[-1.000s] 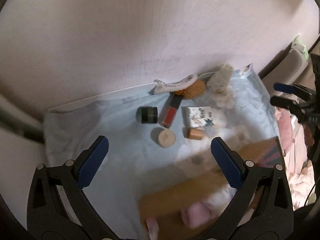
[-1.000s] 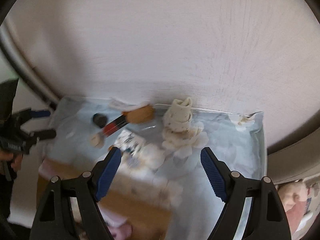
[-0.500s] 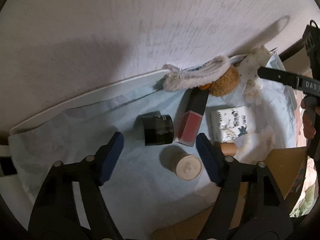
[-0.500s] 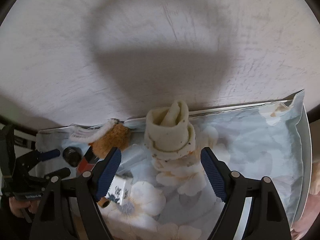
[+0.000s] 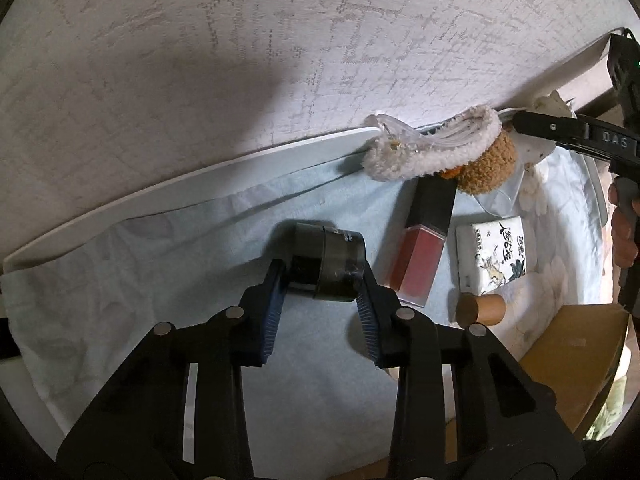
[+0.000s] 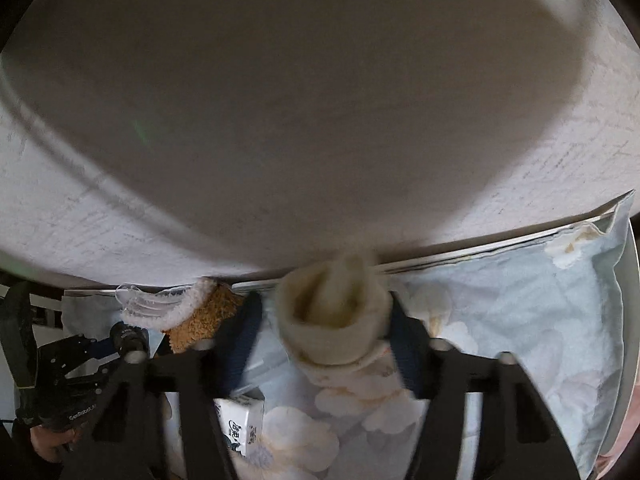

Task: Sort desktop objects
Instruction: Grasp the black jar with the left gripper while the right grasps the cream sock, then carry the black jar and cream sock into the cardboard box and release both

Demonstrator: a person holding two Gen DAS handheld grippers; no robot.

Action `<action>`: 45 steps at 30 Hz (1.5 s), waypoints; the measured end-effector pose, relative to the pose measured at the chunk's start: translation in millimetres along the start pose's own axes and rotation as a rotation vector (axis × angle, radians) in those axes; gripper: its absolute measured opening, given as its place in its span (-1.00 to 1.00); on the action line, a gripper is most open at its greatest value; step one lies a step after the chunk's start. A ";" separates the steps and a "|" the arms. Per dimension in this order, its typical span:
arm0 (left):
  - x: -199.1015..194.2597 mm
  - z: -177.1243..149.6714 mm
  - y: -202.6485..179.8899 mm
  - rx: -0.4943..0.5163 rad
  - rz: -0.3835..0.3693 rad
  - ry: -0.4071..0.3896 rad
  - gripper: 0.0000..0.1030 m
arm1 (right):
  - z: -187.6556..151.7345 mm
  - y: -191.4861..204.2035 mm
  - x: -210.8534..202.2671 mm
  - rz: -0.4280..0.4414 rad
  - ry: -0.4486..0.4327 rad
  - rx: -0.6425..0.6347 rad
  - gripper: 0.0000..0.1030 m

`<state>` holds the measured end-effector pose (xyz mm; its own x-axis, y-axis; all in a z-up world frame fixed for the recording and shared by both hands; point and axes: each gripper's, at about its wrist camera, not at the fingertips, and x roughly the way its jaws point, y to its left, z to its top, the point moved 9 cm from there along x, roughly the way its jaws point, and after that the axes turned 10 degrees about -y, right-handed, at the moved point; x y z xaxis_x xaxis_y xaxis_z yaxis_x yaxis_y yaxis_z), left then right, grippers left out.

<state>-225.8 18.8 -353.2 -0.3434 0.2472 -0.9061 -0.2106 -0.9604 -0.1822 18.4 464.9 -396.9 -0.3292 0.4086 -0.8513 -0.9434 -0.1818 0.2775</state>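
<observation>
My left gripper (image 5: 320, 280) is shut on a small black jar (image 5: 326, 258) that lies on the pale blue cloth (image 5: 168, 280). Right of it lie a red lip-gloss tube (image 5: 420, 256), a small white printed box (image 5: 494, 256) and a wooden-capped cylinder (image 5: 480, 310). My right gripper (image 6: 324, 302) stands open around an upright cream rolled cloth (image 6: 332, 320). Its right finger touches the roll, and a narrow gap shows on the left. That view is blurred. Seen from there, the left gripper (image 6: 120, 346) holds the black jar (image 6: 128, 336).
A white fluffy hair clip (image 5: 432, 152) and a brown fuzzy piece (image 5: 486, 164) lie against the wall (image 5: 280, 60) at the table's back edge. A cardboard box (image 5: 572, 360) sits at the front right. A hand (image 6: 48, 440) grips the left tool.
My left gripper moved forward and down and shut on the black jar. My right gripper advanced until its fingers flank the cream roll, and its jaws narrowed a little.
</observation>
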 end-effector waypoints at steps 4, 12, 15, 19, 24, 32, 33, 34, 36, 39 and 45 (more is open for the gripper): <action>-3.7 -1.5 -2.9 -0.006 -0.005 -0.011 -0.40 | -7.3 -7.4 -5.7 -0.012 0.008 0.006 -0.49; -27.7 -6.4 -16.5 -0.013 -0.023 -0.049 -0.46 | -17.5 -16.8 -43.3 -0.005 -0.037 0.018 -0.53; -30.7 -12.1 -21.2 -0.010 -0.019 -0.049 -0.46 | -21.8 -15.8 -59.7 0.010 -0.049 0.010 -0.53; -32.1 -14.3 -24.4 -0.028 -0.018 -0.056 -0.46 | -20.9 -6.3 -73.2 0.020 -0.065 -0.022 -0.53; -52.9 -14.3 -23.1 -0.023 -0.009 -0.092 -0.46 | -32.0 2.0 -99.0 0.049 -0.077 -0.056 -0.53; -126.8 -14.8 -50.2 0.049 -0.019 -0.174 -0.46 | -50.8 17.9 -188.0 0.144 -0.103 -0.167 -0.53; -132.8 -14.4 -43.1 0.052 -0.024 -0.180 -0.46 | -36.2 38.1 -176.1 0.151 -0.099 -0.182 -0.53; -139.1 -13.3 -44.8 0.055 -0.029 -0.187 -0.46 | -37.4 33.2 -185.0 0.164 -0.094 -0.205 -0.53; -157.1 -22.0 -55.8 0.059 -0.035 -0.195 -0.46 | -52.4 38.2 -198.5 0.186 -0.077 -0.257 -0.53; -180.2 -40.3 -63.4 0.058 -0.049 -0.210 -0.46 | -86.3 67.4 -198.0 0.220 -0.044 -0.291 -0.53; -203.7 -83.0 -84.6 0.025 -0.065 -0.213 -0.46 | -138.3 78.2 -204.7 0.242 0.018 -0.385 -0.53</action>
<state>-62.1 39.1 -184.9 -0.5133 0.3327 -0.7911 -0.2605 -0.9387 -0.2258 17.8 243.4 -262.6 -0.5345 0.2984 -0.7907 -0.7539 -0.5913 0.2864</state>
